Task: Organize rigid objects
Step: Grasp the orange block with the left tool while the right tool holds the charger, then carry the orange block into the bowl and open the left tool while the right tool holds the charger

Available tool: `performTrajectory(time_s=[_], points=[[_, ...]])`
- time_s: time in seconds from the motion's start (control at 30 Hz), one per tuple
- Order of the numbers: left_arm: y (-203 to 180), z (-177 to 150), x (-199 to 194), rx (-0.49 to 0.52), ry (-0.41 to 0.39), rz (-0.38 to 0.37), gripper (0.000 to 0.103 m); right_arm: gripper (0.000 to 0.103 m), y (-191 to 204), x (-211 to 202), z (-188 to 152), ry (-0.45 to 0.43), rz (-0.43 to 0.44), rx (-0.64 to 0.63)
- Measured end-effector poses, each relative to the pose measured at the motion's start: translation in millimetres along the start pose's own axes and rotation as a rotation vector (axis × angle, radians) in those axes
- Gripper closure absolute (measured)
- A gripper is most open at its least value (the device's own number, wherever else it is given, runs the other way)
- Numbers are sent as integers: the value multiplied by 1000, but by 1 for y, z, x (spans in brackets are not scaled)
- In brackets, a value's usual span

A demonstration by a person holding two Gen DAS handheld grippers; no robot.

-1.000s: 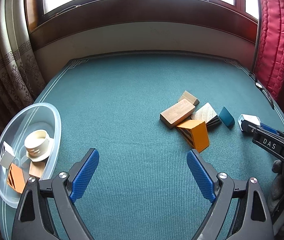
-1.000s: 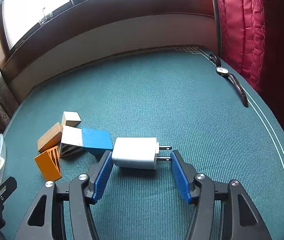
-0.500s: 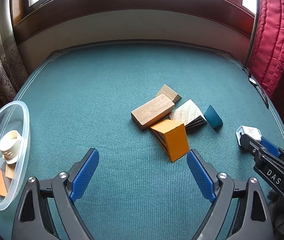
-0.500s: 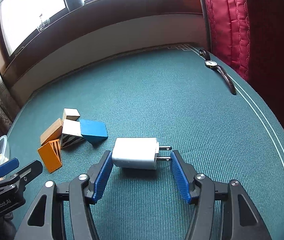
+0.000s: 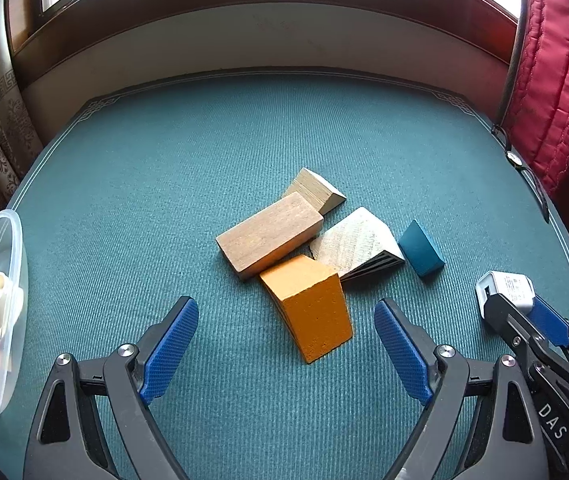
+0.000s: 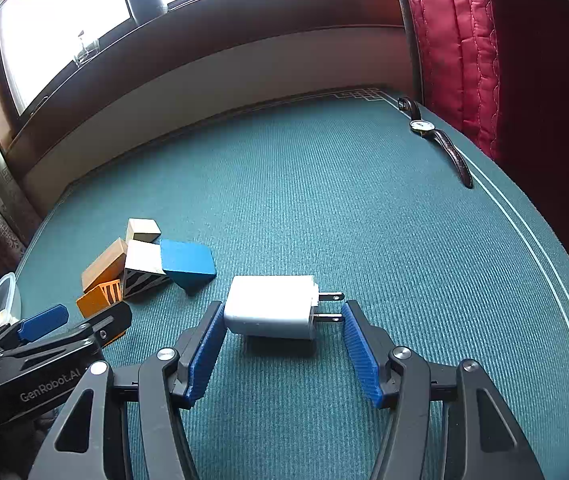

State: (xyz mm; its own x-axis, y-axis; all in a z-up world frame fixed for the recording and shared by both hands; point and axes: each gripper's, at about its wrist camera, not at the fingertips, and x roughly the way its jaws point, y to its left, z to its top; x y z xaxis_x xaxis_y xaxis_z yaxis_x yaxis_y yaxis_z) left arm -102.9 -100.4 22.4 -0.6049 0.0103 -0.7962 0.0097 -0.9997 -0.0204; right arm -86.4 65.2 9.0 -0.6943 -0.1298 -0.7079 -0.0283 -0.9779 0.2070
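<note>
White charger [image 6: 270, 312]: lies on its side near the teal tabletop's [image 6: 364, 200] right edge, prongs rightward, between the spread fingers of the right gripper [image 6: 280, 346], left pad touching. Orange block [image 5: 308, 306]: front of the central block cluster, between the spread, empty left gripper's [image 5: 286, 346] fingers.

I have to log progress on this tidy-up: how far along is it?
Partly done. The clear bowl already holds a cream cup and some blocks. In hand: the right gripper brackets the white charger, jaws not yet closed; the left gripper hangs open by the orange block. Four more blocks and the wristwatch remain on the cloth.
</note>
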Motion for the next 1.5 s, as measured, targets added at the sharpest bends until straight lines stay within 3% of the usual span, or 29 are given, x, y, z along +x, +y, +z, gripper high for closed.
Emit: performTrajectory(time_s=[0.3,0.4,0.83,1.5], points=[[15,2,12,-38,6,25,13,41,1,0,-1,-1,-2,1],[22,2,11,-45,1,12,18,41,1,0,-1,-1,-2,2],[30,-7,-1,-27,-42,4,73,41,1,-1,-1,-1,-4,3],[22,-17,-31,14,-150,67,73,41,2,-1,-2,-2,-6,4]])
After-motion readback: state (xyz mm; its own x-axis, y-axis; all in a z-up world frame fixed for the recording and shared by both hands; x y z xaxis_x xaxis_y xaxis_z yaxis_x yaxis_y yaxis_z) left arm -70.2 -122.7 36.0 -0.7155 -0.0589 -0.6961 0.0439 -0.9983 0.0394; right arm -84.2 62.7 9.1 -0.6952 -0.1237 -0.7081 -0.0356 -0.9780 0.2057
